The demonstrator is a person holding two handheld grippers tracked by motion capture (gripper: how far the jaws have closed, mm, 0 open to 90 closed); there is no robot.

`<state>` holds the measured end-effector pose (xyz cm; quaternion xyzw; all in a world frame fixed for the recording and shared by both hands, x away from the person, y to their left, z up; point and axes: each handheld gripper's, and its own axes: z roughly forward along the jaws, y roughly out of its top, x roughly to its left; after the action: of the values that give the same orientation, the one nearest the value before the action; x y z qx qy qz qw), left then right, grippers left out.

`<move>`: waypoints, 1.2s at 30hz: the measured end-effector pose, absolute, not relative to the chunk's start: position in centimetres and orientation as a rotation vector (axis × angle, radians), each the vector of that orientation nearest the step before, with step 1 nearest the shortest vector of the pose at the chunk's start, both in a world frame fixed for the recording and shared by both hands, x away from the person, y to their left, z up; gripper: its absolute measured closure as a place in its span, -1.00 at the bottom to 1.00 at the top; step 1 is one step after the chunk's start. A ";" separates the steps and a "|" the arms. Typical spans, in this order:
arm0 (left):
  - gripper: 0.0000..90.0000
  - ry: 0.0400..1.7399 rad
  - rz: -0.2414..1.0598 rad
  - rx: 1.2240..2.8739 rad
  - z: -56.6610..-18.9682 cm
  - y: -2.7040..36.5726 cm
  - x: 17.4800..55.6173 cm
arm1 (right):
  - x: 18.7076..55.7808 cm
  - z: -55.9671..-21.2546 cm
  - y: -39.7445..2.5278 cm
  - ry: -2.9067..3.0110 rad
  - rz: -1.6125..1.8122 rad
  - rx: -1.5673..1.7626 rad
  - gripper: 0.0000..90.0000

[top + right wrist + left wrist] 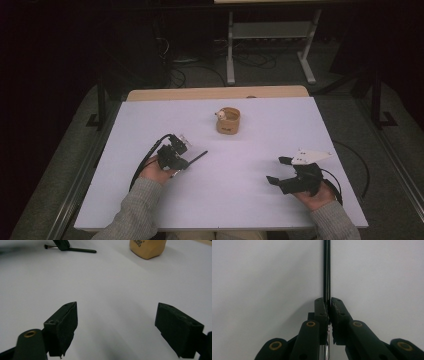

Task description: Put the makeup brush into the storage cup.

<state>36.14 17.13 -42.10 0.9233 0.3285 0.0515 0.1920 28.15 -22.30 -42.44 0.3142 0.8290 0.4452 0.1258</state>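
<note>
A pale table [250, 190] stands in a dark room with cables on the floor beyond. The left gripper [181, 161] is clamped on a thin black brush [326, 270], left near; the right gripper [281, 171] gapes. A tan cup [228, 120] sits far centre.

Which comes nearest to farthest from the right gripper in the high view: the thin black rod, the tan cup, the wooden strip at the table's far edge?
1. Thin black rod, to the left of the right gripper, clamped in the left gripper.
2. Tan cup, farther back, centre.
3. Wooden strip, far edge.
</note>
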 end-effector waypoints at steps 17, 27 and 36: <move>0.87 0.837 0.073 2.534 -40.3 18.2 34.7 | 28.0 -41.3 -20.6 2.489 1.307 0.841 -0.62; 0.87 0.772 0.097 2.512 -38.6 18.0 34.0 | 28.8 -39.8 -19.6 2.549 1.278 0.797 -0.61; 0.87 0.719 0.092 2.475 -37.4 17.8 33.5 | 30.1 -37.6 -18.5 2.582 1.317 0.749 -0.67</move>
<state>33.45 17.79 -37.40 0.9220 0.2678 0.0342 0.2776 30.15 -18.49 -37.65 0.2497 0.8601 0.4387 0.0740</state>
